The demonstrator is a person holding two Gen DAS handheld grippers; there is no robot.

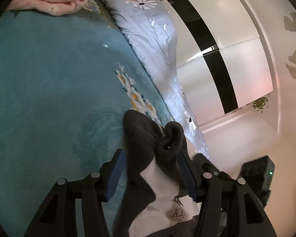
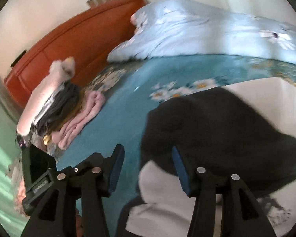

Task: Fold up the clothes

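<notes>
The left gripper (image 1: 151, 169) stands wide open around a dark and white garment (image 1: 148, 154), which runs lengthwise from bottom centre up toward mid-frame over the teal bedspread (image 1: 49, 79). The right gripper (image 2: 148, 165) is also spread open, the same garment (image 2: 217, 126) bunched at lower right against its right finger

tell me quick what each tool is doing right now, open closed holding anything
Left tool: open, dark and white garment between its fingers.
Right tool: open, same garment between its fingers.
</notes>
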